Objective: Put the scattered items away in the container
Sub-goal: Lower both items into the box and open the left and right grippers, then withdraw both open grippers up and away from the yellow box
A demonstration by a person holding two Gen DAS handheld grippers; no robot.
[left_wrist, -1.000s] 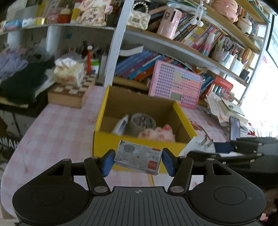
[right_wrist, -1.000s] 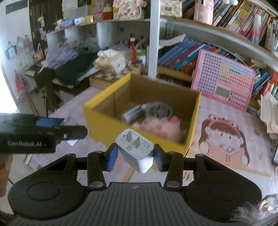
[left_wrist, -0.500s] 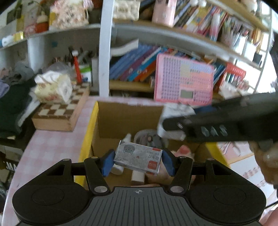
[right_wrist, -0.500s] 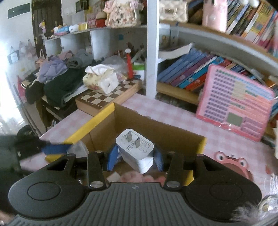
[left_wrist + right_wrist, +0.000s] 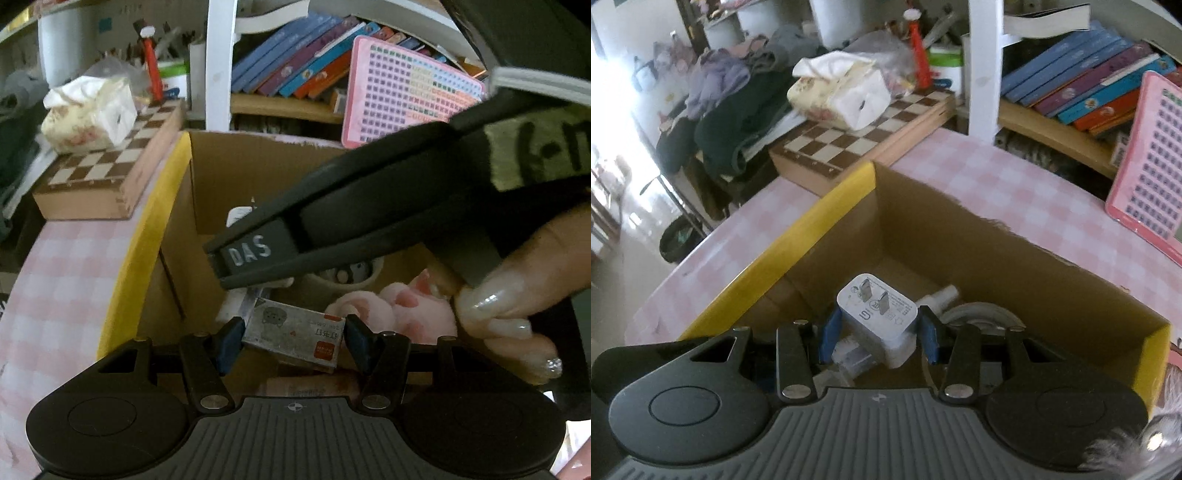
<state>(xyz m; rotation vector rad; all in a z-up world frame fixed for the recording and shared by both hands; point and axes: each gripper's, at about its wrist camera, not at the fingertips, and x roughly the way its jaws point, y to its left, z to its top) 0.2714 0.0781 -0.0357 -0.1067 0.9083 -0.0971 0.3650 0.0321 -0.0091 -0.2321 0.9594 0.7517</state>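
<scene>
My left gripper [image 5: 293, 341] is shut on a small grey staple box [image 5: 293, 338] and holds it over the inside of the yellow cardboard box [image 5: 147, 236]. My right gripper [image 5: 879, 334] is shut on a white plug charger [image 5: 877, 319], also over the yellow cardboard box [image 5: 798, 243]. The right gripper's black body [image 5: 369, 206] crosses the left wrist view just above the staple box. Inside the box lie a pink plush toy [image 5: 399, 306], a tape roll [image 5: 979, 317] and a small white bottle [image 5: 938, 297].
A wooden chessboard [image 5: 864, 136] with a tissue pack [image 5: 842, 88] stands left of the box. A pink number board [image 5: 1148, 155] leans at the back right below a shelf of books [image 5: 1082, 85]. The table has a pink checked cloth [image 5: 997, 177].
Both grippers have moved forward and down over the box, each keeping its item. The right gripper now crosses close in front of the left camera.
</scene>
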